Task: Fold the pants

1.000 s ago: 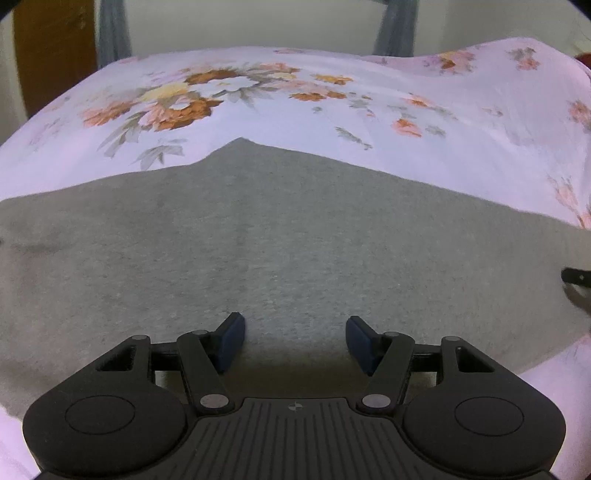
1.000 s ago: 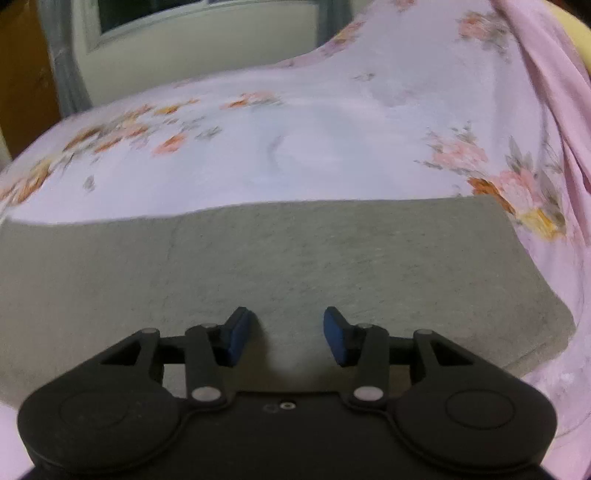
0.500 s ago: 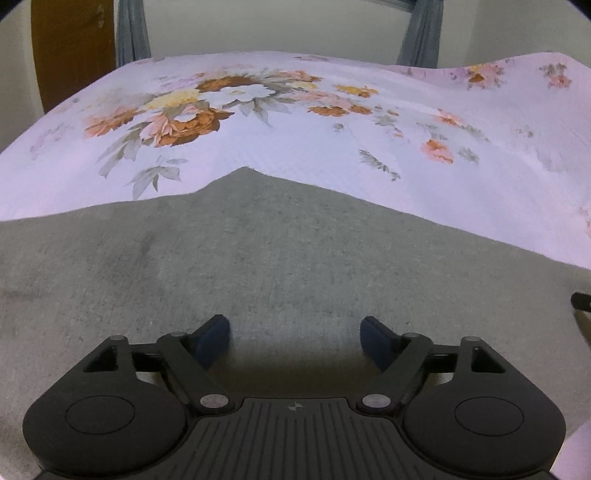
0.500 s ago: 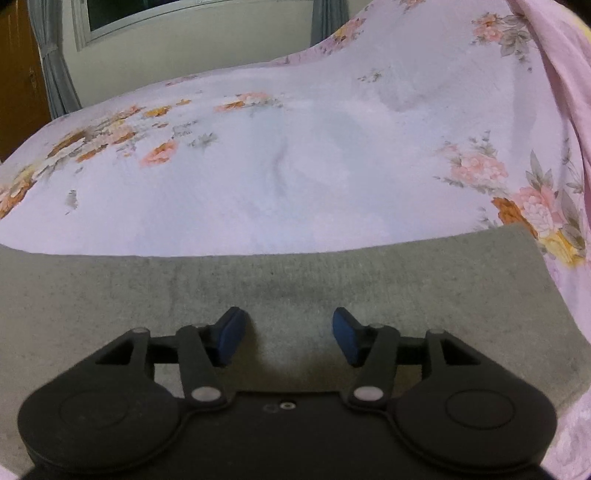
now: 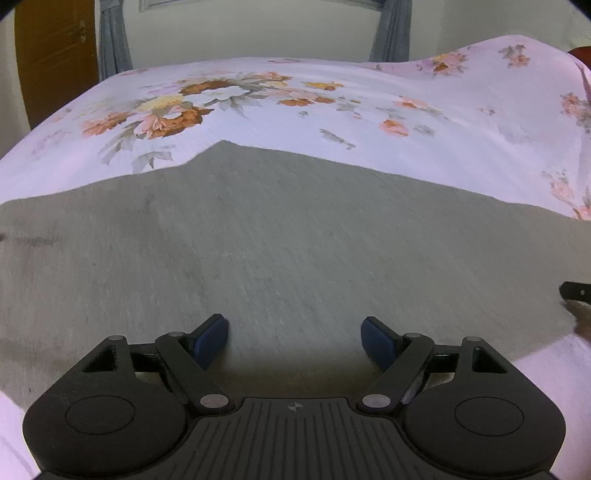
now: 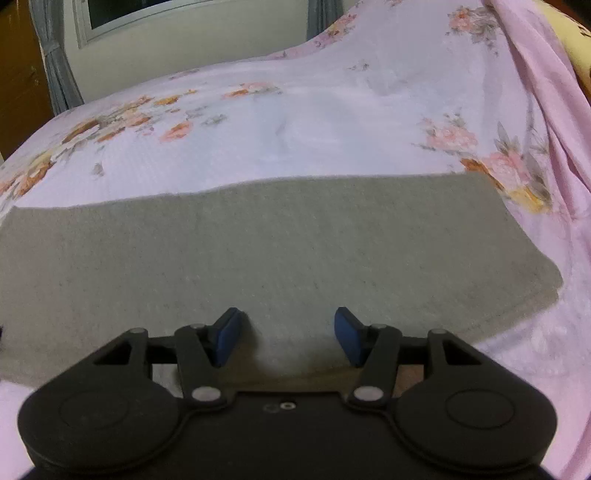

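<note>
Both tongs (image 5: 294, 339) (image 6: 287, 336) spread wider, flat fuzzy grey pants (image 5: 295, 240)

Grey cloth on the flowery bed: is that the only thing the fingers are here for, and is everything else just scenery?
For the job:
- grey pants
- left gripper
- right gripper

Just there:
- floral bedsheet
- curtains
- window
- wooden door

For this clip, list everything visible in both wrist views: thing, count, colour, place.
pants: one, grey, spread flat on the bed.
bedsheet: one, pink with a floral print, covering the bed.
curtains: two, grey-blue, at the far wall.
window: one, white frame, between the curtains.
door: one, brown wood, far left.
left claw: one, black with blue pads, open over the pants.
right claw: one, black with blue pads, open over the pants.
</note>
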`<state>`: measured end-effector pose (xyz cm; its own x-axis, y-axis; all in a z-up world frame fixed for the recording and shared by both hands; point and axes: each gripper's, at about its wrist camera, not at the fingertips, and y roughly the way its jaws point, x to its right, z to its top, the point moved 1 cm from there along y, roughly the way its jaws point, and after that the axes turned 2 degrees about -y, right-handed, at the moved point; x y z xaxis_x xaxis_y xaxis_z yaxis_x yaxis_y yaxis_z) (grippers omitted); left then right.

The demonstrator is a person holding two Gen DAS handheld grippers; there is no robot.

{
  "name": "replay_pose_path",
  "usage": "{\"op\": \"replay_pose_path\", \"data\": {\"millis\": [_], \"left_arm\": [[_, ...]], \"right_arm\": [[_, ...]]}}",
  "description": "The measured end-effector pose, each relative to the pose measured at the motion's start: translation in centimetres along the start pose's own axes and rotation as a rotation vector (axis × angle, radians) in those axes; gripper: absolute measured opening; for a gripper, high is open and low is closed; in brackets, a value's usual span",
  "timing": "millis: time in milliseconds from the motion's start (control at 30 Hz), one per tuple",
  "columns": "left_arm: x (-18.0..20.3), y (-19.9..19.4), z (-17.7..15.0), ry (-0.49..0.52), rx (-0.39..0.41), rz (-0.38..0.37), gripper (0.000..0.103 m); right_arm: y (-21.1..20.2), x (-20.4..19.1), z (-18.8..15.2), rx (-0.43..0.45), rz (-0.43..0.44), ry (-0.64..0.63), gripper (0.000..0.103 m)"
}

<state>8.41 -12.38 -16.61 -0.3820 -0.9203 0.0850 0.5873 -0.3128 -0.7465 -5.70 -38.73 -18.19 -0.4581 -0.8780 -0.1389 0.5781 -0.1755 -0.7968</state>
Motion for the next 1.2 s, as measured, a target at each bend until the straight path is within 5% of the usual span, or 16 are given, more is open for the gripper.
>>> {"op": "replay_pose_path", "data": {"millis": [200,500,900,1200], "left_arm": [[0.2,-2.4,-0.5,-0.055,0.006,-0.054,0.079],[3.1,-3.7,-0.5,-0.009,0.02,-0.078,0.079],[11.0,-1.0,0.9,0.063,-0.043,-0.165,0.079],[14.3,1.2,0.6,0.14,-0.069,-0.088,0.08]], "right_arm": [[-3.1,0.1,-0.4,0.034,0.031,0.062,0.058],[-4.4,1.1,-1.9,0.054,0.064,0.104,0.058],[-3.2,8.0,-3.1,0.026,0.074,0.327,0.055],[-1.2,13.4,-2.6,0.045,0.119,0.575,0.049]]}}
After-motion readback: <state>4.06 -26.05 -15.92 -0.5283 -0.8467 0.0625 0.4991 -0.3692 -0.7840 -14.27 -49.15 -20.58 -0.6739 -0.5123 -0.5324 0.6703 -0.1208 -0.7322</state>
